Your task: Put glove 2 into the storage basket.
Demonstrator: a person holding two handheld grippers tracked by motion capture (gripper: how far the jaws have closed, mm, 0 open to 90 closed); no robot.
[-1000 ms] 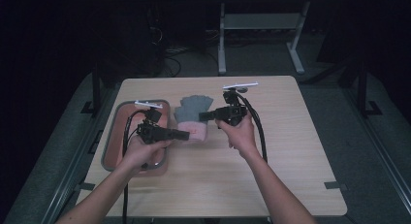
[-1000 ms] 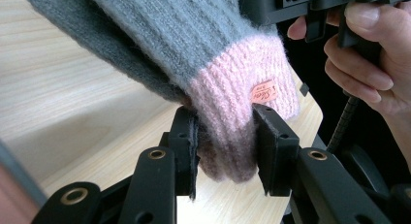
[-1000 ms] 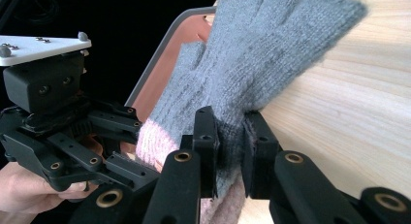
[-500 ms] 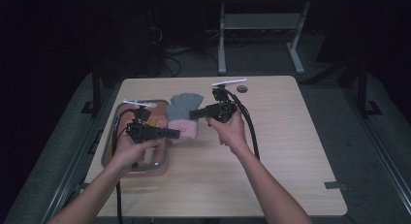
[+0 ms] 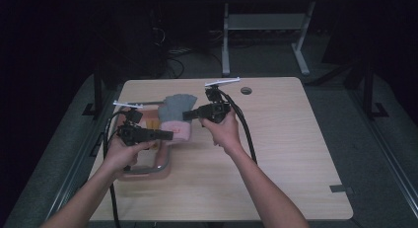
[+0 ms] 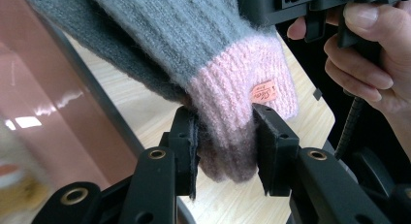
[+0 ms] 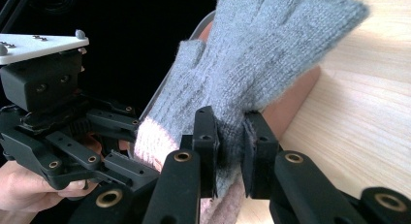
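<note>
Both grippers hold one knitted glove just above the table; it is grey with a pink cuff. My left gripper is shut on the pink cuff, which carries a small orange label, and the cuff bulges between the pads. My right gripper is shut on the grey part of the glove near its thumb. The glove's fingers spread away from it. A metal tray with a pinkish floor lies under the left hand.
The wooden table runs wide to the right and front of the hands. A round cable hole sits near the far edge. Cables trail from both grippers. A metal desk frame stands on the dark floor beyond.
Both hands have moved left together, carrying the glove from the table's middle toward the tray. Both grips look unchanged.
</note>
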